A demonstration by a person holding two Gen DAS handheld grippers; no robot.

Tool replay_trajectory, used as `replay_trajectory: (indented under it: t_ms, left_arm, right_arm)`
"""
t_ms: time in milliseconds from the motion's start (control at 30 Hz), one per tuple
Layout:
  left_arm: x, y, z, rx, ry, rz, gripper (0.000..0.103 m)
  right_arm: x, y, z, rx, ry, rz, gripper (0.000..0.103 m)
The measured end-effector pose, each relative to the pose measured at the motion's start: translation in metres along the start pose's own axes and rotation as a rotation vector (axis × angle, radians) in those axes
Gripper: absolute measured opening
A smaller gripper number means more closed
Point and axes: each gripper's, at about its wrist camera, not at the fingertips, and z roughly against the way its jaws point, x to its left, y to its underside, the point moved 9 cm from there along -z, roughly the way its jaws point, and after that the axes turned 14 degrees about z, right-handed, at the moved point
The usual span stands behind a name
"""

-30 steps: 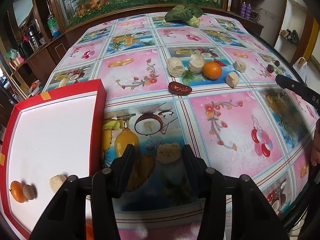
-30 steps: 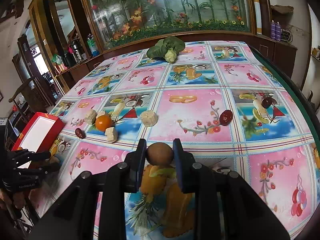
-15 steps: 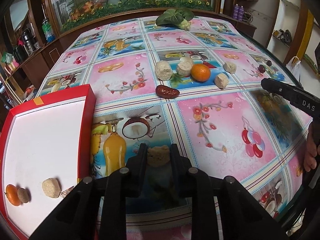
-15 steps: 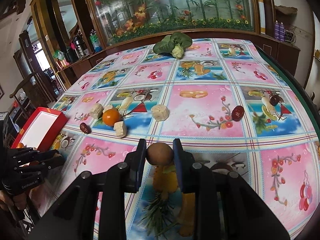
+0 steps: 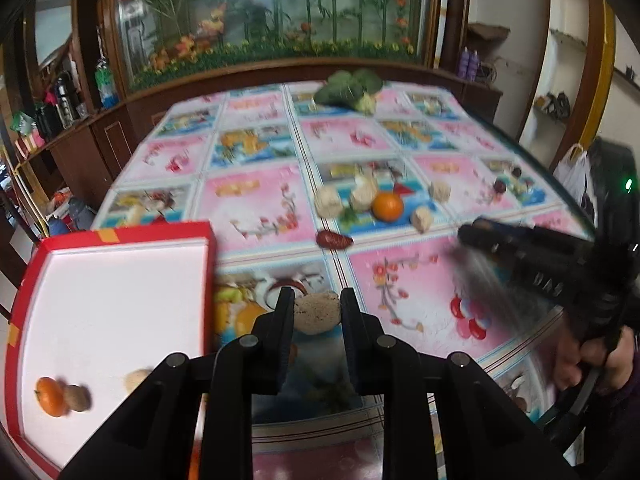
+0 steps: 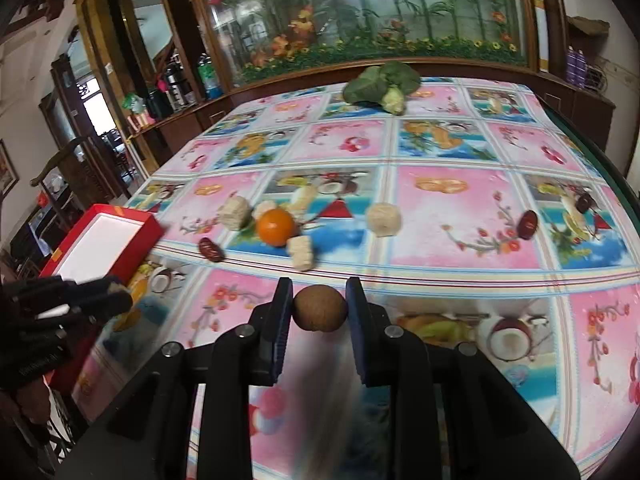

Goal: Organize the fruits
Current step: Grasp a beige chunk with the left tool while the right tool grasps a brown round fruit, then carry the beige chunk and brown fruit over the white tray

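My left gripper [image 5: 317, 310] is shut on a tan crumbly lump [image 5: 316, 314] and holds it above the table, just right of the red box [image 5: 112, 236]. The box holds an orange [image 5: 50, 396], a brown ball [image 5: 78, 398] and a tan lump [image 5: 136, 380]. My right gripper [image 6: 320, 308] is shut on a round brown fruit [image 6: 320, 307], lifted over the near table. It also shows in the left wrist view [image 5: 476, 236]. On the cloth lie an orange [image 6: 276, 227], several tan lumps [image 6: 384, 219] and red dates [image 6: 211, 249].
A leafy green vegetable [image 6: 380, 86] lies at the table's far end. More dark fruits [image 6: 528, 223] lie at the right. A wooden sideboard with bottles [image 6: 172, 88] runs behind the table. The table edge [image 6: 616, 176] curves on the right.
My left gripper closed on the tan lump and lifted it off the cloth. My right gripper, holding the brown fruit, moved left toward the box.
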Motion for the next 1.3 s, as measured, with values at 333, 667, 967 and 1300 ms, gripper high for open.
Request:
replay_trajectory:
  t_ms: [333,667,967,1300]
  left_arm:
    - [0.063,-0.027,0.038,-0.134,-0.095,0.082,0.022]
    - [0.154,-0.032,0.054,-0.169,-0.226,0.2,0.022]
    - [0.195,-0.019,0.042,-0.12,-0.275,0.241,0.022]
    - [0.208,-0.014,0.038,-0.109,-0.292,0.239,0.022]
  right_arm:
    - [0.064,-0.019,-0.008,-0.053,-0.082,0.085,0.029]
    - [0.172,-0.051,-0.024,-0.04,-0.241,0.203,0.029]
    - [0.252,-0.063,-0.053,0.06,-0.309,0.306,0.029]
    - [0.291,-0.051,-0.082,0.143,-0.332,0.327,0.03]
